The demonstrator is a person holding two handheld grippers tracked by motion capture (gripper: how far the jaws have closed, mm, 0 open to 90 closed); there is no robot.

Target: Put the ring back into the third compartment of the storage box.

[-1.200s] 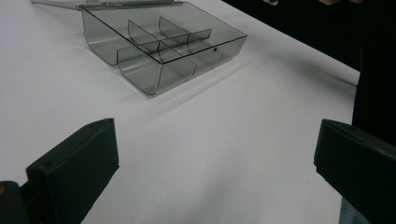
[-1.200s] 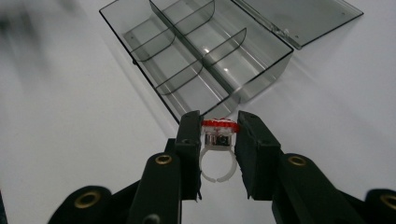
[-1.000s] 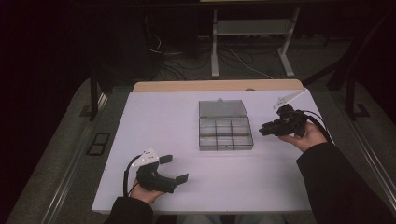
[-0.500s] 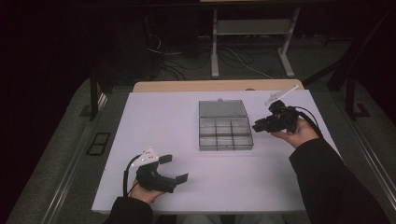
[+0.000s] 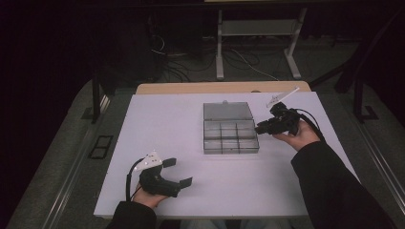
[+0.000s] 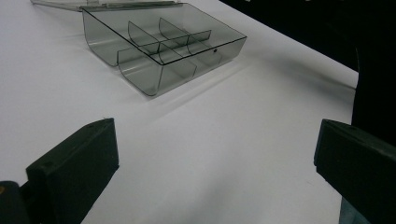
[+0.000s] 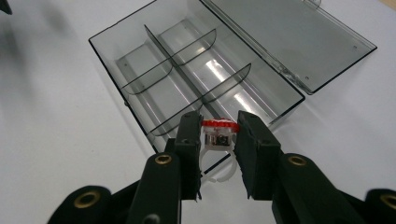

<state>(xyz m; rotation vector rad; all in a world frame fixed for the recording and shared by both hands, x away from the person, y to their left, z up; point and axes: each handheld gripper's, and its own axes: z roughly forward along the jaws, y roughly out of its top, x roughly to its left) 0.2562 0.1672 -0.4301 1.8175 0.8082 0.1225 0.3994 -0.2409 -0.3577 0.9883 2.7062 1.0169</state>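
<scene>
no writing legible | right gripper [image 7: 219,135] jaws clamp red-topped ring [image 7: 216,132] over open divided box [image 7: 196,70] | left gripper [image 6: 215,154] gaping, empty

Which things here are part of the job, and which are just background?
In the job:
- right gripper, shut on a red-topped ring
- clear divided box, lid open, compartments empty

Background:
- left gripper, open, apart from the box
- white table
- cables on the floor

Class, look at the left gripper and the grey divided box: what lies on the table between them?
Nothing: only bare white table separates the left gripper from the box, clearest in the left gripper view.
</scene>
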